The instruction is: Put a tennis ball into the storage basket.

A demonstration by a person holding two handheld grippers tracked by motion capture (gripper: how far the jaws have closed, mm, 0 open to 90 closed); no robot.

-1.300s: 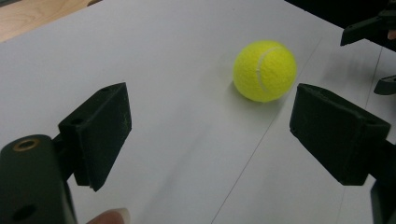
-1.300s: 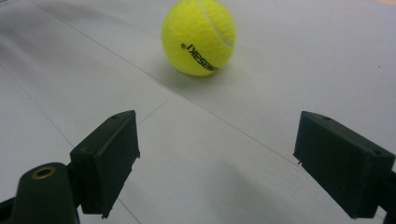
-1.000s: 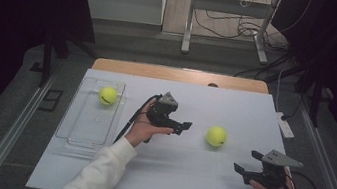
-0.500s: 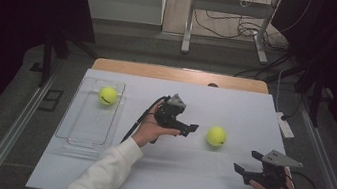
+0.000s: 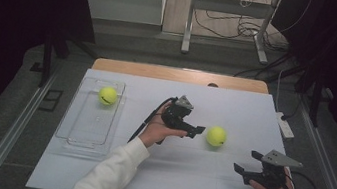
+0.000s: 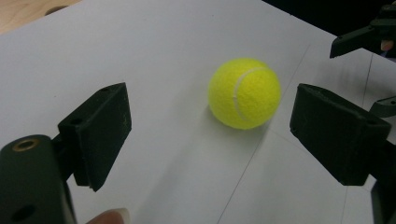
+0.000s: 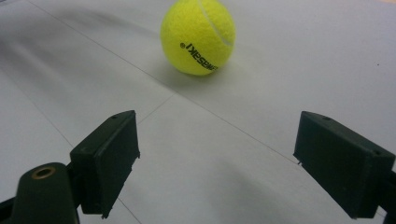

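Note:
A yellow tennis ball (image 5: 216, 136) lies on the white table near its middle. My left gripper (image 5: 196, 130) is open just left of it, and in the left gripper view the ball (image 6: 244, 93) sits a little beyond the wide-apart jaws. My right gripper (image 5: 242, 171) is open at the front right, nothing between its jaws; the ball (image 7: 198, 37) lies farther off ahead of it. A second tennis ball (image 5: 107, 95) rests at the far end of a clear plastic tray (image 5: 85, 130) on the left.
A white power strip (image 5: 284, 125) lies at the table's right edge. A wooden strip (image 5: 179, 75) runs along the far edge. Cables trail from both grippers. In the left gripper view, the other gripper (image 6: 369, 35) shows at the upper right.
My left gripper has moved right, closing in on the middle ball. The right gripper and both balls have stayed put.

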